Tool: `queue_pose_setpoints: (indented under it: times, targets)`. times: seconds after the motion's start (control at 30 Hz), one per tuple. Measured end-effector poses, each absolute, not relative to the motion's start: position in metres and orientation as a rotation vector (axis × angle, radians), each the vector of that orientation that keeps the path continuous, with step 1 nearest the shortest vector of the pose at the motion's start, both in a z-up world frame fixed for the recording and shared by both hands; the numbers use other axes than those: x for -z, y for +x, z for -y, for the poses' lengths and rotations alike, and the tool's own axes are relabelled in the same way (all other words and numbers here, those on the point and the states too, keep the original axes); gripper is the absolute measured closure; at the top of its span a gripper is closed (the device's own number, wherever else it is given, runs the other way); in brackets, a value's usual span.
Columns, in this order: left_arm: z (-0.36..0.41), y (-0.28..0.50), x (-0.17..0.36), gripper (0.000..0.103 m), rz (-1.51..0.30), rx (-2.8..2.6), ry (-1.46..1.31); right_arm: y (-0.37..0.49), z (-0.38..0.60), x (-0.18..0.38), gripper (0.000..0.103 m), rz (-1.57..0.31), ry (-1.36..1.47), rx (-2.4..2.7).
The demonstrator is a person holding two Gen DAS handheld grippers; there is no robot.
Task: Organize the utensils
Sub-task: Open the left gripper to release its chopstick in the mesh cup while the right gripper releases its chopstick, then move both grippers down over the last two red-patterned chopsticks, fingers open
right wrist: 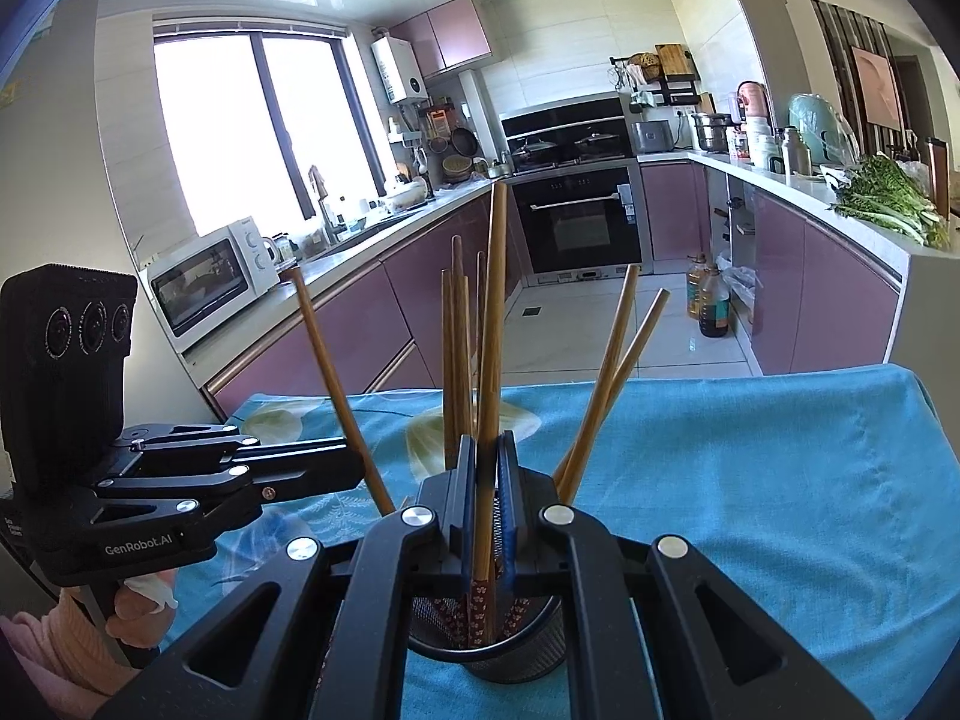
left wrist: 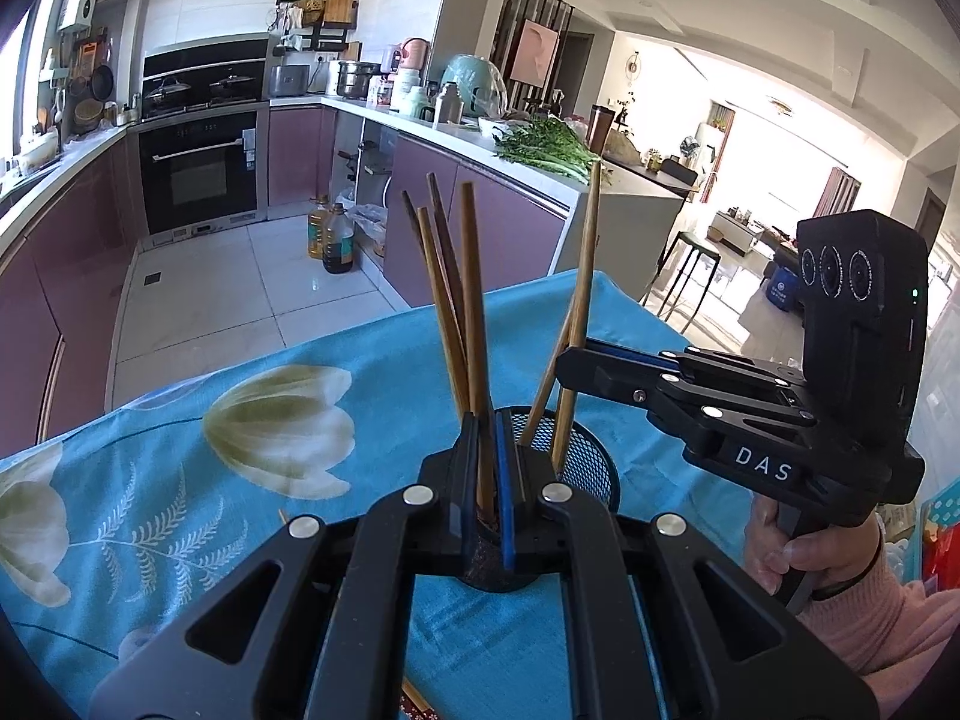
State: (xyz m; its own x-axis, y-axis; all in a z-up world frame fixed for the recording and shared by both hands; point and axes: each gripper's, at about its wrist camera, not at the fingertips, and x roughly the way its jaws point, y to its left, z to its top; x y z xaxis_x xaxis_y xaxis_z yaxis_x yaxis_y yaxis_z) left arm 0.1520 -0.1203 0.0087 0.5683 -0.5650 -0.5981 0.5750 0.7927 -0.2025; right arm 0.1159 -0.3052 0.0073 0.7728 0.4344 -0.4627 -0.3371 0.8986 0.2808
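Note:
A black mesh holder [left wrist: 585, 456] [right wrist: 528, 639] stands on the blue cloth and holds several wooden chopsticks. My left gripper [left wrist: 487, 450] is shut on one upright chopstick [left wrist: 474, 324] over the holder's near rim. My right gripper [right wrist: 487, 468] is shut on another upright chopstick [right wrist: 495, 312] above the holder. In the left wrist view the right gripper [left wrist: 576, 367] reaches in from the right against a leaning chopstick [left wrist: 585, 276]. In the right wrist view the left gripper [right wrist: 354, 468] reaches in from the left at a leaning chopstick [right wrist: 333, 384].
The table carries a blue flowered cloth [left wrist: 180, 480] [right wrist: 750, 480]. One more chopstick end [left wrist: 414, 699] lies on the cloth near my left gripper. Beyond the table edge are the tiled floor, purple cabinets [right wrist: 828, 294], oil bottles [left wrist: 333, 237] and a stool [left wrist: 690, 258].

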Motion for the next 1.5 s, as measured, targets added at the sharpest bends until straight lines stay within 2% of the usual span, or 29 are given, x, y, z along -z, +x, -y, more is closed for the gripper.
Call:
queue_pose_setpoints:
  times: [0.33,0.43,0.53,0.57,0.63,0.73,0.8,1.03,1.13,1.5]
  targets:
    - [0.121,0.168,0.005,0.096,-0.744,0.684,-0.021,0.114,0.309,-0.005,0.094,-0.544,0.216,-0.411]
    - [0.115,0.161,0.006,0.089,-0.72,0.659,-0.019,0.11,0.308,-0.006,0.091,-0.541,0.212,-0.421]
    - [0.103,0.15,0.003,0.066,-0.674,0.623,-0.022,0.101,0.306,-0.007,0.088,-0.535,0.202,-0.44]
    - [0.098,0.146,0.002,0.063,-0.658,0.612,-0.024,0.098,0.305,-0.008,0.088,-0.533,0.199,-0.451]
    - [0.087,0.137,0.001,0.059,-0.631,0.584,-0.029,0.09,0.3,-0.01,0.081,-0.528,0.185,-0.483]
    - [0.069,0.124,0.001,0.046,-0.593,0.527,-0.027,0.076,0.287,-0.011,0.07,-0.528,0.141,-0.546]
    - [0.056,0.116,0.002,0.034,-0.578,0.494,-0.034,0.067,0.275,-0.008,0.064,-0.544,0.098,-0.595]
    - [0.018,0.098,0.022,0.022,-0.588,0.379,-0.038,0.056,0.231,0.029,0.063,-0.668,0.033,-0.69]
    - [0.012,0.09,0.034,0.011,-0.603,0.338,-0.008,0.058,0.214,0.049,0.063,-0.74,0.018,-0.689]
    - [0.007,0.084,0.078,0.008,-0.699,0.249,0.025,0.061,0.194,0.088,0.063,-0.861,0.013,-0.642]
